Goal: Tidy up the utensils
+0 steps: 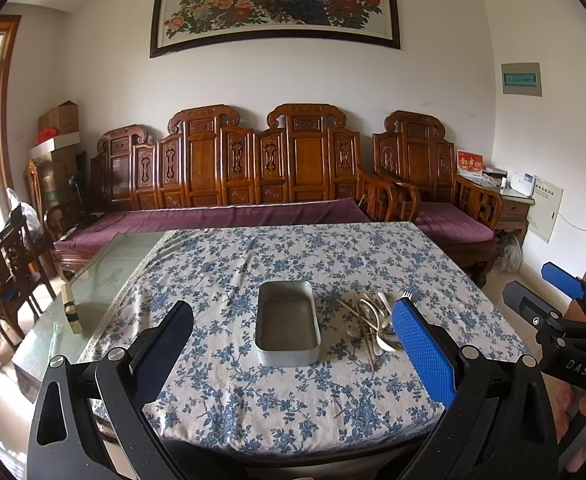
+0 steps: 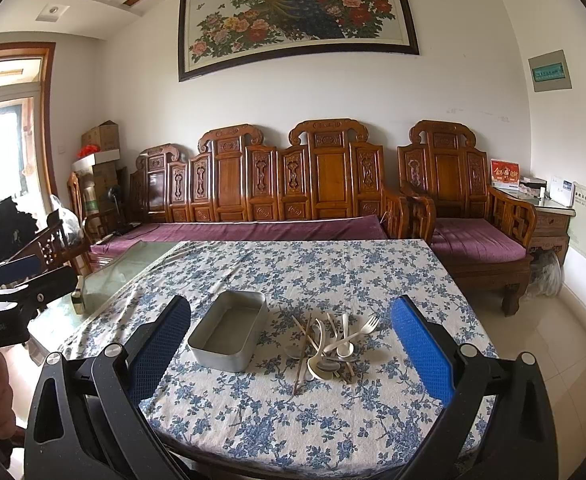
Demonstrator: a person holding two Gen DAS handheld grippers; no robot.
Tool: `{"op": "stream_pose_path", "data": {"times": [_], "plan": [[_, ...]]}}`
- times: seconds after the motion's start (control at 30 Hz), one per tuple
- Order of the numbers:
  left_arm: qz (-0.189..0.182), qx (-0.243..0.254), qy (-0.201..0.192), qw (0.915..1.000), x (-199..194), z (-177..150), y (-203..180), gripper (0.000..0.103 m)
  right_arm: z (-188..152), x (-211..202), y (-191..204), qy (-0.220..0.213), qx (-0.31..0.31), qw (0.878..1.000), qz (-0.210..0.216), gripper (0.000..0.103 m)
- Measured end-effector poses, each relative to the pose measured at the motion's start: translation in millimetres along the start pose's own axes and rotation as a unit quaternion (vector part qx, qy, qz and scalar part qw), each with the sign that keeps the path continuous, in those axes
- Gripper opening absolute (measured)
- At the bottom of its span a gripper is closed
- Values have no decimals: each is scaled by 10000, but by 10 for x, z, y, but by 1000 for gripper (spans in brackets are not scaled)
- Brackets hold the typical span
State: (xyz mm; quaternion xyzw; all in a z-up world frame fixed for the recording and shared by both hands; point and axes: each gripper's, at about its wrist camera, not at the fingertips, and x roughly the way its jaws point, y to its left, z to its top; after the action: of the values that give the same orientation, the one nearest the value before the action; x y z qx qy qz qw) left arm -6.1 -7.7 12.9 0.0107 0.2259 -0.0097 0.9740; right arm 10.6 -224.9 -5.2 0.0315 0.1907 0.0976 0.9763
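Right wrist view: right gripper (image 2: 291, 344) and left gripper (image 1: 293, 344) hover wide open, empty, over the near edge of the blue-flowered tablecloth (image 2: 253, 420); mid-table, the rectangular metal tin (image 2: 226, 330) sits beside jumbled white spoons, fork and wooden chopsticks (image 2: 329, 346).

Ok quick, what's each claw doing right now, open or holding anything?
Left claw: open, holding nothing, above the metal tray.
Right claw: open, holding nothing, above the utensil pile.
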Motion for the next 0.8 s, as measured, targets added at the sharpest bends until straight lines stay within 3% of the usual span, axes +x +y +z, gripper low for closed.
{"op": "stream_pose_path", "data": {"times": [0.53,0.8], "plan": [[-18,-17,60,10000,29,-42,-19,97,-1,-6,-13,20,-10,10000,-4,101],[-88,-29,338,9994,309,-146,36,97,-128,146,-79,207,-47,9998,-65,101]]}}
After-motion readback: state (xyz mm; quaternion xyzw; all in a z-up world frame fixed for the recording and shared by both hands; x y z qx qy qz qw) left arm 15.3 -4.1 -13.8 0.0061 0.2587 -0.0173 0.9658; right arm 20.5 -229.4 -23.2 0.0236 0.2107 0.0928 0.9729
